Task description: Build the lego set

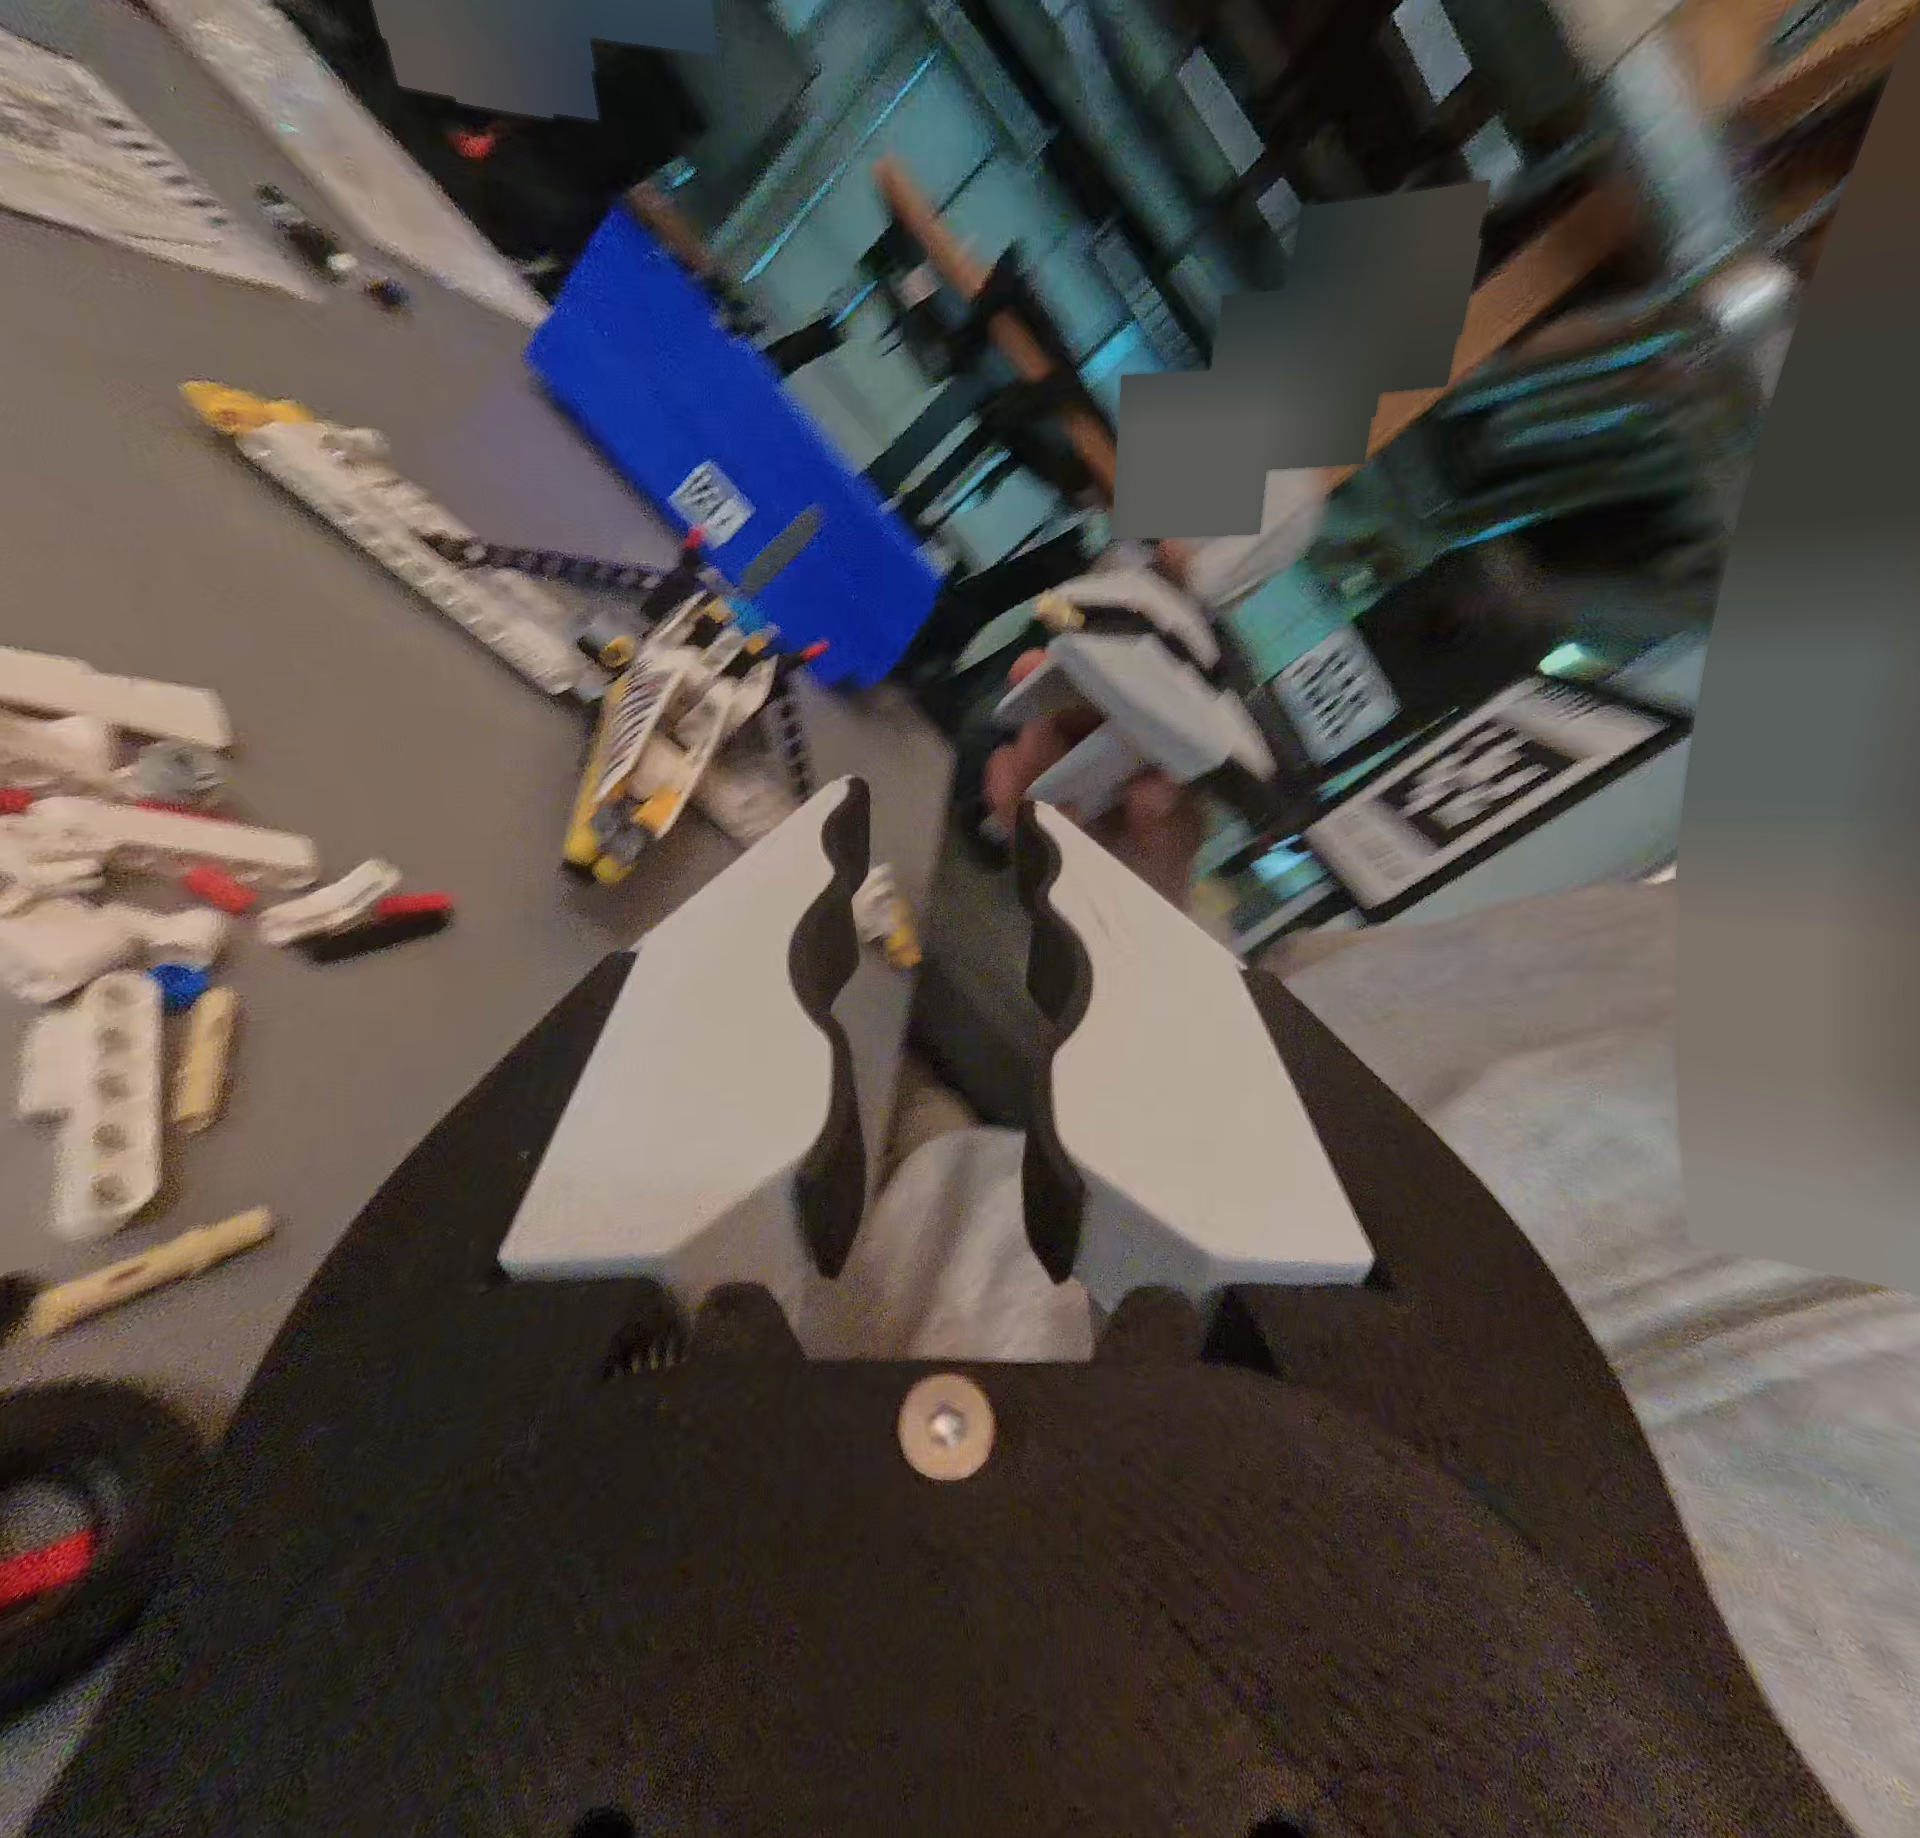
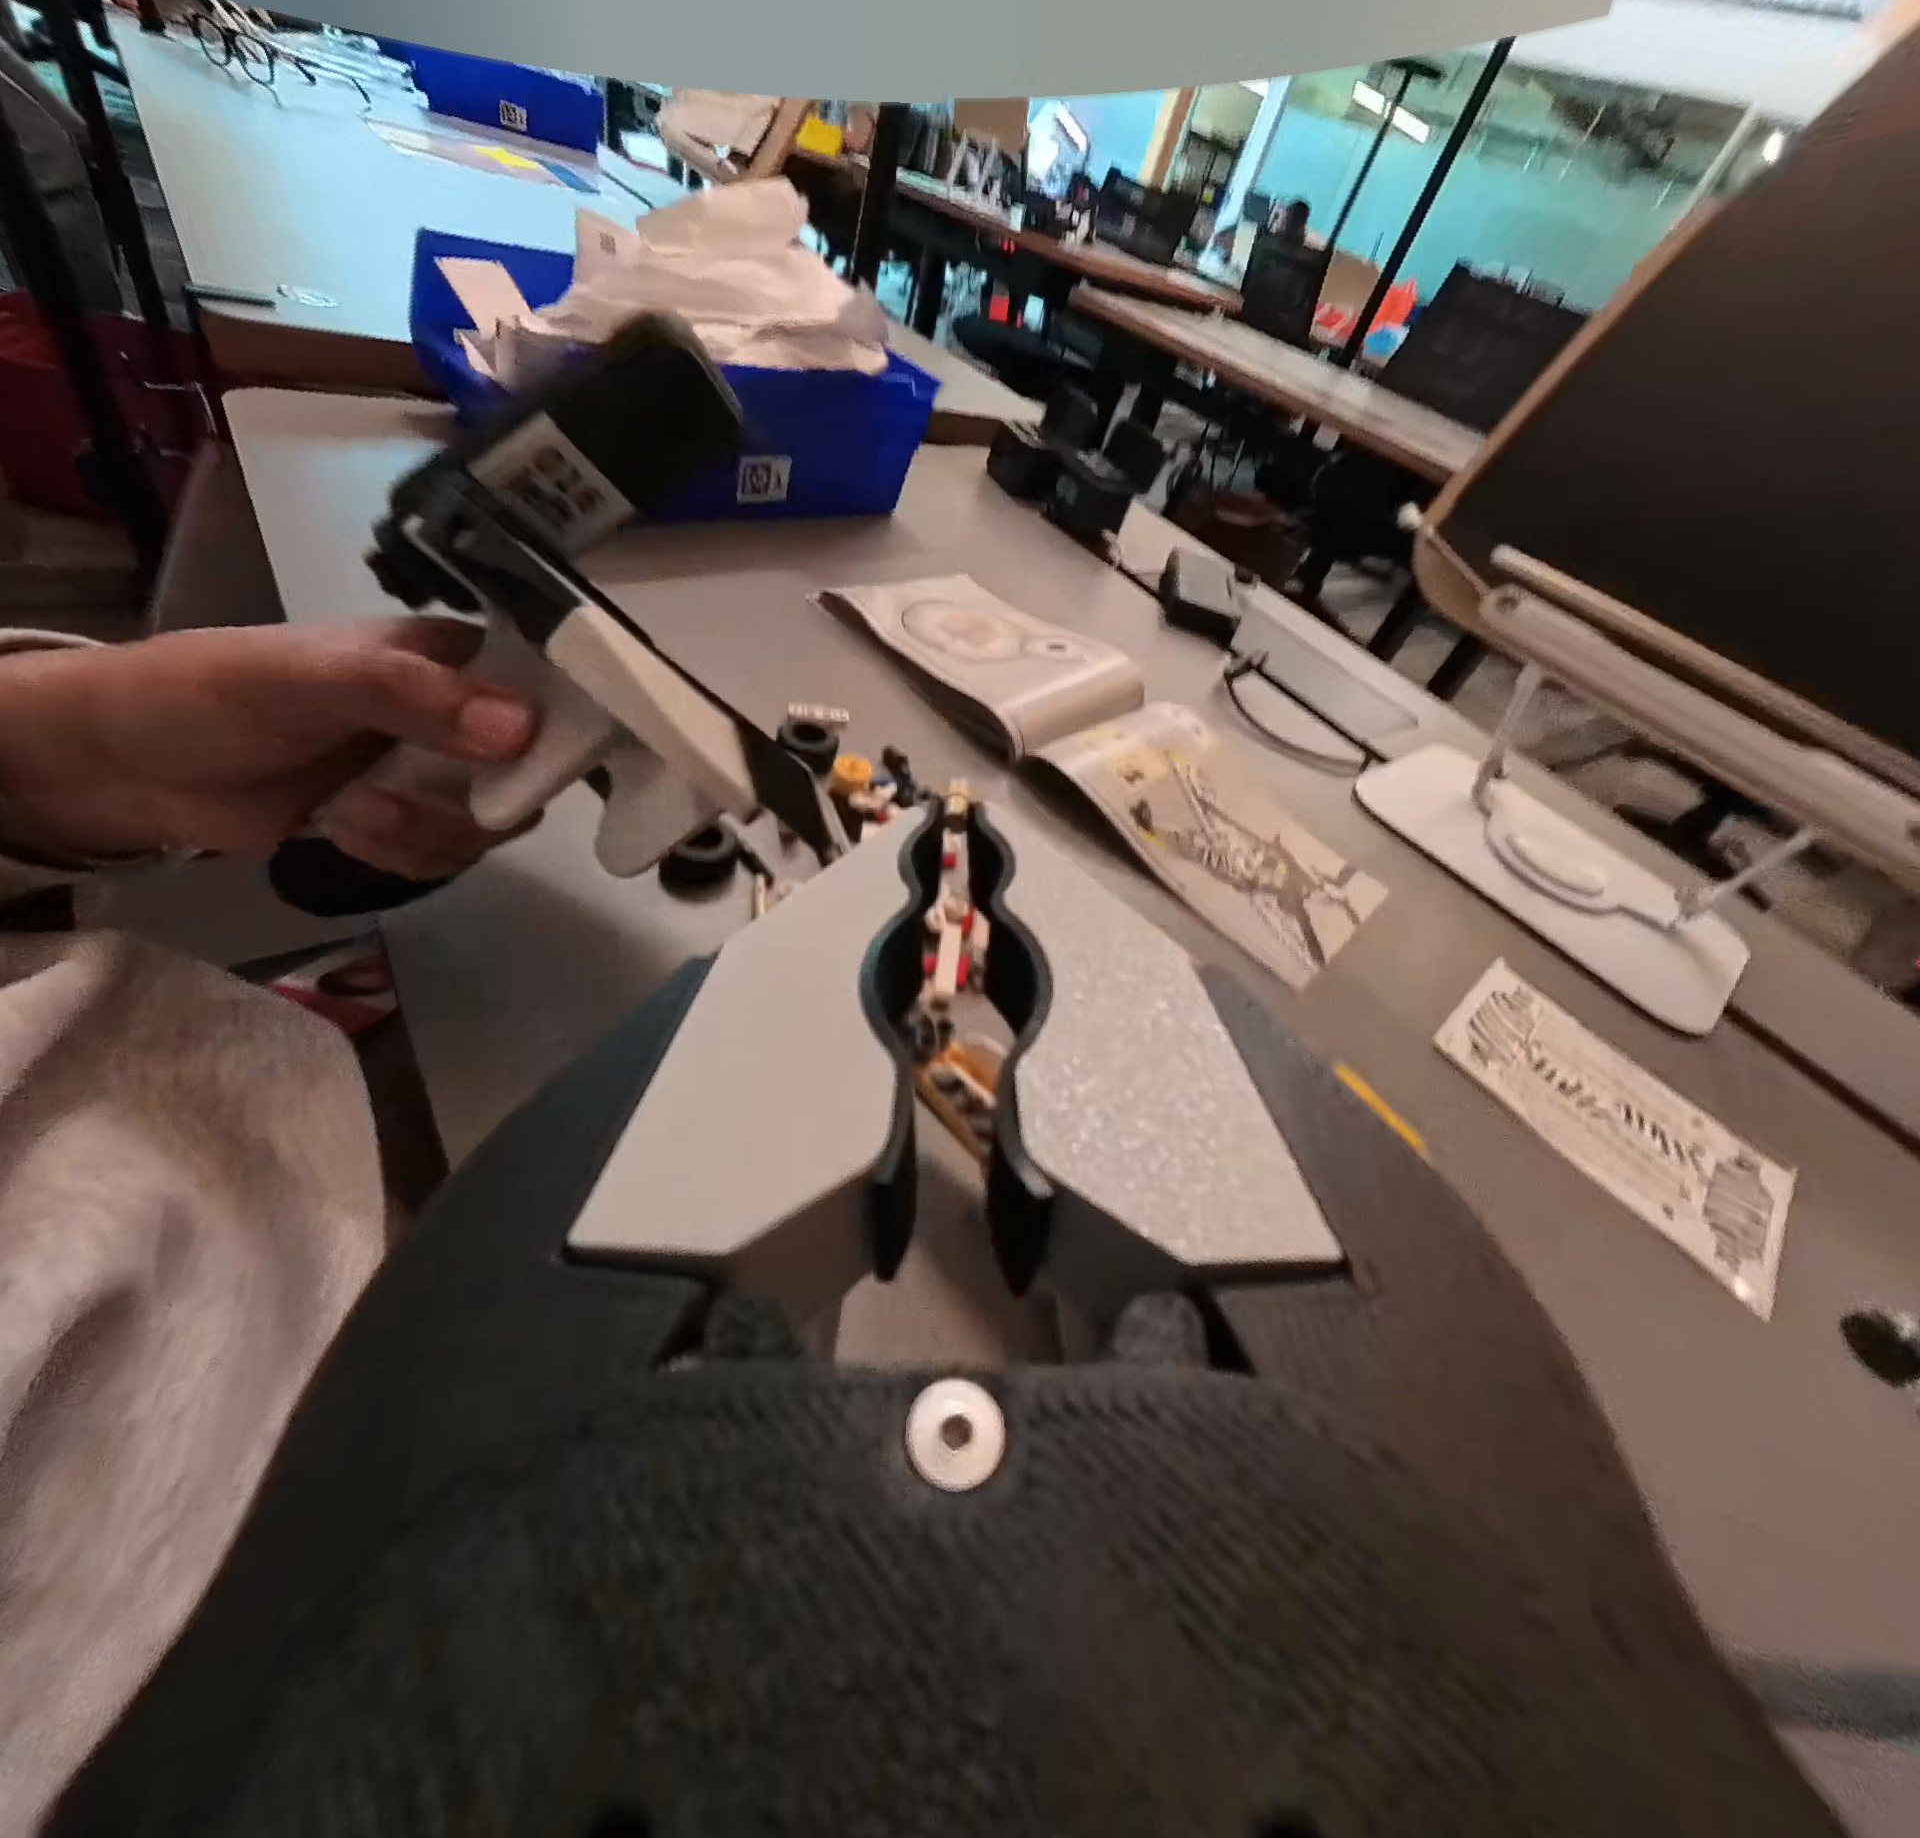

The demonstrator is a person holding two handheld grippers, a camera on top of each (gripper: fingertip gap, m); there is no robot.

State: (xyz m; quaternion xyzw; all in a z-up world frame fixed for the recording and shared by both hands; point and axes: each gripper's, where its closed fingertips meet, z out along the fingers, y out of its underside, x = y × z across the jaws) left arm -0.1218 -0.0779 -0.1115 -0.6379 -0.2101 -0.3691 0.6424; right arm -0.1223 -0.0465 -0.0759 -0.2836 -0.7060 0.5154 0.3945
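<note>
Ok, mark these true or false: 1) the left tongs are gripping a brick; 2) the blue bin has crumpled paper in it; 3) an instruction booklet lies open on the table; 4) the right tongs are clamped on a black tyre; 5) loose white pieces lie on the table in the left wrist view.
1) False. The left tongs are open with nothing between them.
2) True. The blue bin holds crumpled white paper.
3) True. The instruction booklet lies open on the table.
4) False. The right tongs stand slightly open and hold nothing; a black tyre sits on the table beyond.
5) True. The loose white pieces lie at the left.
</note>
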